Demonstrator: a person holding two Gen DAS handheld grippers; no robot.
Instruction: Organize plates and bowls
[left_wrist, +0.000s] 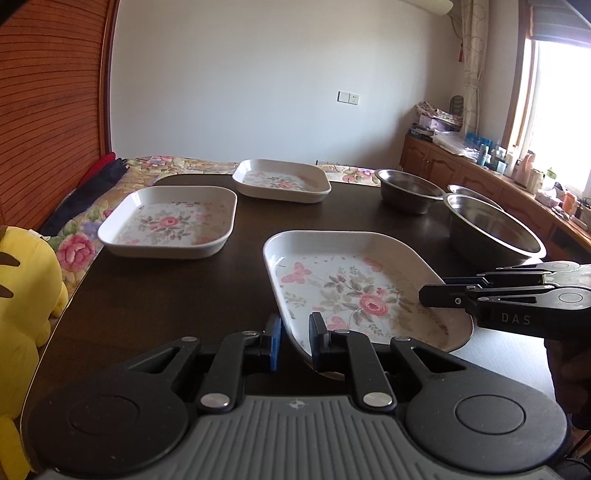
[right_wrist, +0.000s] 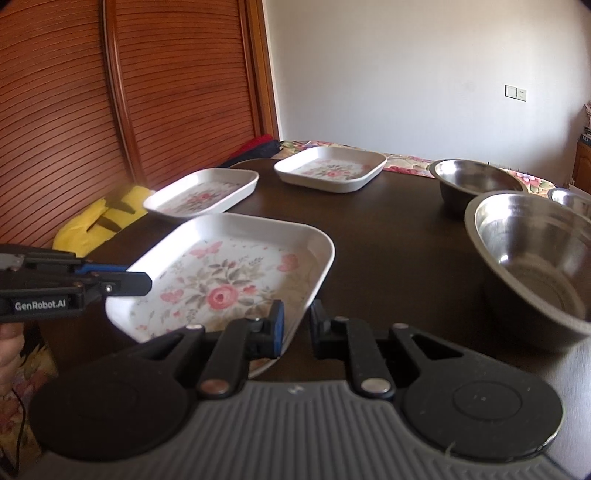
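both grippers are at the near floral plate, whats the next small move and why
Probably close both on the near plate rim: the left gripper and right gripper each straddle an edge with fingers apart. Then lift it toward the other floral plates.

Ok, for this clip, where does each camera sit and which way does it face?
Left wrist: on the left hand-held gripper, looking across the table at the near floral plate; the right hand-held gripper enters from the right.
Right wrist: on the right hand-held gripper, facing the same plate from its other side; the left hand-held gripper and a hand show at left.
Shared: three floral plates and steel bowls.
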